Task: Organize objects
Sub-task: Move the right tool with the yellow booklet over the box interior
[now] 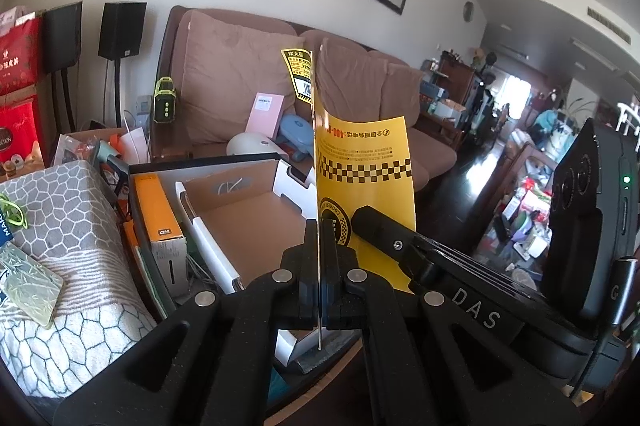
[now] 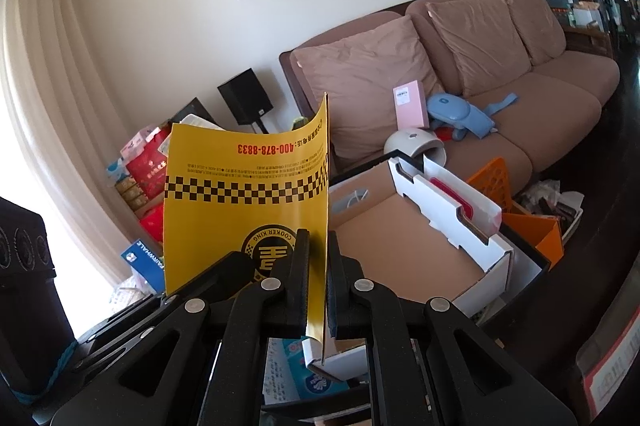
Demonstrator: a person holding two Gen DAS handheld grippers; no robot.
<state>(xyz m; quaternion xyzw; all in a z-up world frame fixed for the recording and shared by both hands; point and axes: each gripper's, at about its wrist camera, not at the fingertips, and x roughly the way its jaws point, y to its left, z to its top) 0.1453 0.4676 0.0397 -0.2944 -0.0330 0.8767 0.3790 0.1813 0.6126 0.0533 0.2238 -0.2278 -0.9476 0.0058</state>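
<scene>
Right wrist: both grippers (image 2: 318, 266) pinch yellow leaflet (image 2: 244, 194) upright.

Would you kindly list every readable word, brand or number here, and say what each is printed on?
"400-878-8833": yellow leaflet, upside down.
"COOKER KING": leaflet's round logo.
"WD": orange box.
"DAS": right hand-held gripper.
"FAIRWHALE": blue box.
Leaflet's small print, hanging tag: too small.
</scene>
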